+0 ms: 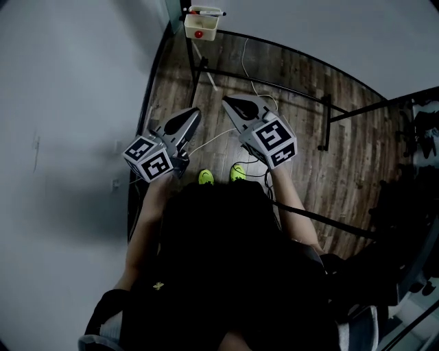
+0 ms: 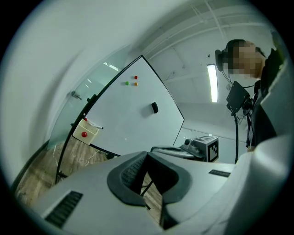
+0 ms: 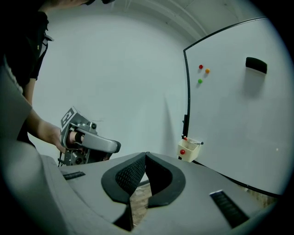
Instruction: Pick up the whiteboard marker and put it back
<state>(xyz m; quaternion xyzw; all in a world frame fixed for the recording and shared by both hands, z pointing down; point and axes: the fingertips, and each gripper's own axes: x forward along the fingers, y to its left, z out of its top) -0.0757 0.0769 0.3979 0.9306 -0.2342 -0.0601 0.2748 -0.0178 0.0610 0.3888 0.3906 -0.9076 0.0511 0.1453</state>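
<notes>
The whiteboard marker [image 1: 206,11] lies across the top of a small cream box [image 1: 201,26] fixed at the whiteboard's lower edge; a red dot shows on the box's front. The marker [image 2: 94,125] appears far left in the left gripper view and, as the marker [image 3: 195,142], right of centre in the right gripper view. My left gripper [image 1: 194,111] and right gripper [image 1: 226,101] are held side by side in the air, well short of the box. Both are shut with nothing between the jaws: left gripper [image 2: 147,153], right gripper [image 3: 146,155].
The whiteboard [image 2: 133,119] stands on a black metal frame [image 1: 274,75] over a wooden floor [image 1: 302,137]. A black eraser [image 3: 256,65] and three small coloured magnets [image 3: 200,67] sit on the board. A grey wall [image 1: 68,103] runs along the left. Cables lie on the floor.
</notes>
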